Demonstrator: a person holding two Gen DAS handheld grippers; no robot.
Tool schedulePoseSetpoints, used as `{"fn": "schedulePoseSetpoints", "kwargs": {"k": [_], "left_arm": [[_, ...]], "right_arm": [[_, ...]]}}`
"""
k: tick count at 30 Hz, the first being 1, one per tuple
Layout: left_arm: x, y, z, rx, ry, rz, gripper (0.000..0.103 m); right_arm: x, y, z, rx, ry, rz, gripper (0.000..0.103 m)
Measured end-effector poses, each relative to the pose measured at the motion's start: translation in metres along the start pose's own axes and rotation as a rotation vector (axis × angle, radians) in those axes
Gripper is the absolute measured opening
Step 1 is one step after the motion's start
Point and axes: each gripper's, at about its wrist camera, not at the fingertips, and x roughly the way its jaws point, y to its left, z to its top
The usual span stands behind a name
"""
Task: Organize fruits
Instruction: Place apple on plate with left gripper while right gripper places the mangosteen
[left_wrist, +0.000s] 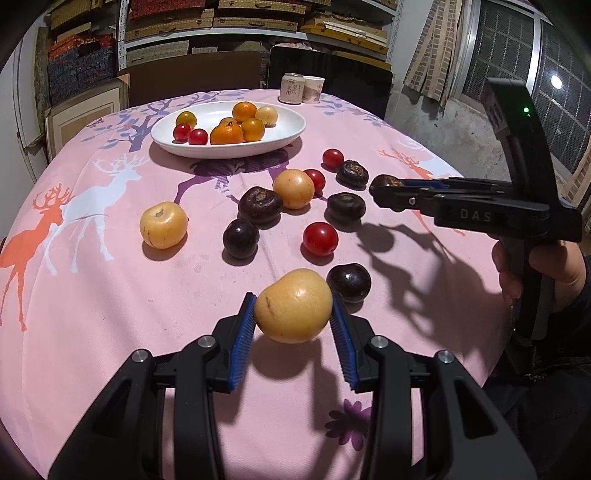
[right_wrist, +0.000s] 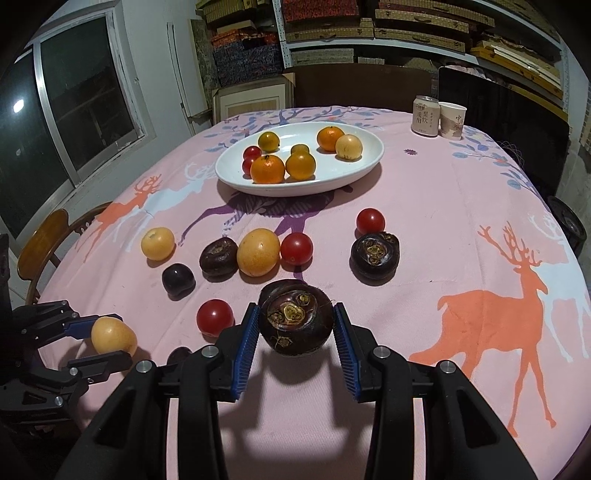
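Left claw (left_wrist: 293, 315) grips a yellow fruit (left_wrist: 293, 306); right claw (right_wrist: 295, 325) clamps a water chestnut (right_wrist: 295, 317), both raised off the tabletop (right_wrist: 424, 206), likely bound for the white plate (right_wrist: 354, 175) ahead.

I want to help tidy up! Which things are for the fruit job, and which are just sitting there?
For the job:
- yellow fruit in left gripper
- dark fruit in right gripper
- loose fruit
- white plate

Just sitting there:
- drink can
- paper cup
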Motion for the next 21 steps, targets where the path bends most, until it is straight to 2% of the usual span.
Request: {"fn": "schedulePoseSetpoints", "kwargs": {"k": [9,12,21], "left_arm": [[-0.001,0.006,0.017,0.007,-0.021,0.017,0.039],[0.000,0.012,0.028,0.011,-0.033,0.043,0.039],[0.003,0.031,0.093,0.058,-0.085,0.132,0.039]], "right_arm": [[-0.012,-0.005,0.014,0.003,-0.039,0.008,0.040],[-0.015,-0.010,0.022,0.012,-0.050,0.008,0.040],[-0.018,-0.027,0.062,0.026,-0.087,0.005,0.041]]}}
